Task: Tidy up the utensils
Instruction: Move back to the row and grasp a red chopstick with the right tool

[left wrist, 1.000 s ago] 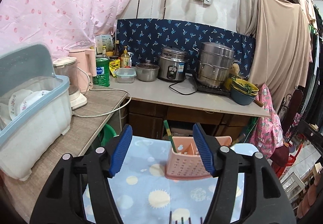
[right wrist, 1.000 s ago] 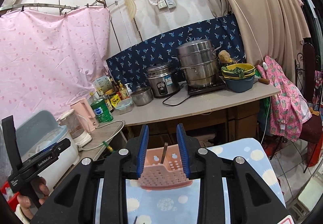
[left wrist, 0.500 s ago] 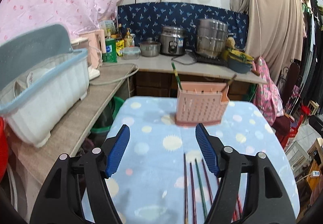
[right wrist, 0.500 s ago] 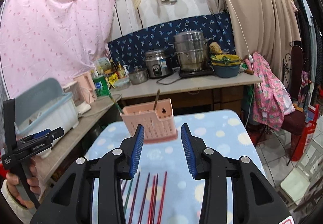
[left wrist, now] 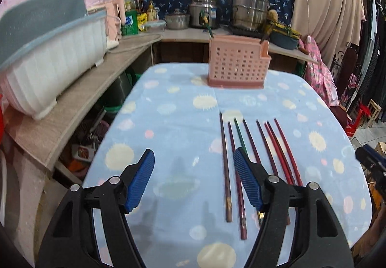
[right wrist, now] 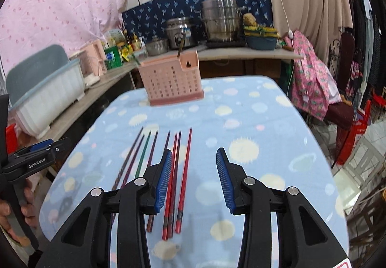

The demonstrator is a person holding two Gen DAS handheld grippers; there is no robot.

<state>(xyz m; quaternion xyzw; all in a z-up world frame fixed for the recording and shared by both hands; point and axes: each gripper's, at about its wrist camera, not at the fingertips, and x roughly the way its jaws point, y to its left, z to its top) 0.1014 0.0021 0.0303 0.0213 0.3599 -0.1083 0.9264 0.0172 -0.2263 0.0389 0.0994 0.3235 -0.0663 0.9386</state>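
Left wrist view, left gripper (left wrist: 193, 181) fingers spread, above chopsticks (left wrist: 241, 159)

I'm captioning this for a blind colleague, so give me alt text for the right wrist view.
Eight long thin chopsticks, dark purple, green and red, lie side by side on a light blue spotted tablecloth, with the open right gripper empty above the red ones. Behind them stands a pink perforated plastic utensil basket, and the left gripper shows at the left edge.
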